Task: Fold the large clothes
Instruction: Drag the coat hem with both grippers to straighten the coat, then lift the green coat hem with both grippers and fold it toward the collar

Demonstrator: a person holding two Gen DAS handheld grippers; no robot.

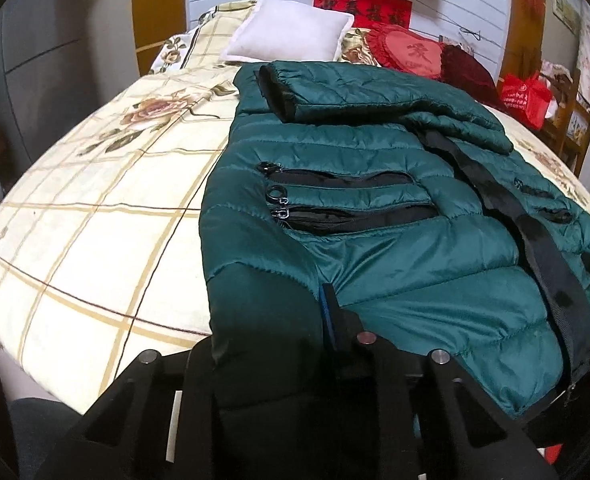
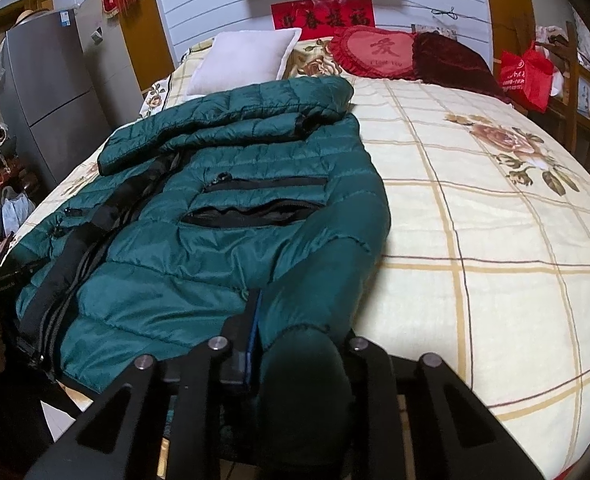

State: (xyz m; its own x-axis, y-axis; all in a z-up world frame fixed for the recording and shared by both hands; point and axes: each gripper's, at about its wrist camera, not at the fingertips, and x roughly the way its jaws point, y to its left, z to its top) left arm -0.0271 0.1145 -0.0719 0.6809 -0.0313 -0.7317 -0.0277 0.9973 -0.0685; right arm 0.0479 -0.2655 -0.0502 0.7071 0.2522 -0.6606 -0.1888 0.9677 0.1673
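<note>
Our left fingers (image 1: pixel 327 320) are clamped on the near left hem corner of the dark green quilted puffer jacket (image 1: pixel 375 208), with green fabric bunched up between them; only the blue-edged inner finger shows above the cloth. Our right fingers (image 2: pixel 295 320) pinch the near right hem corner of the same jacket (image 2: pixel 223 200) in the same way, padding bulging over the pair.

The jacket lies front-up on the cream floral-checked bed (image 1: pixel 95 220), hem at the near edge where we stand. Its long axis runs away from us, collar end pointing toward the white square pillow (image 1: pixel 291 32) and the red heart-shaped cushion (image 1: pixel 407 50). Both sleeves are already folded across the chest (one cuff lies on top, near the collar).

So we judge the step in hand to be the lengthwise fold, both hem corners secured. The next move calls for lifting both corners together, evenly, and carrying the hem toward the collar without dragging the sleeves loose.
</note>
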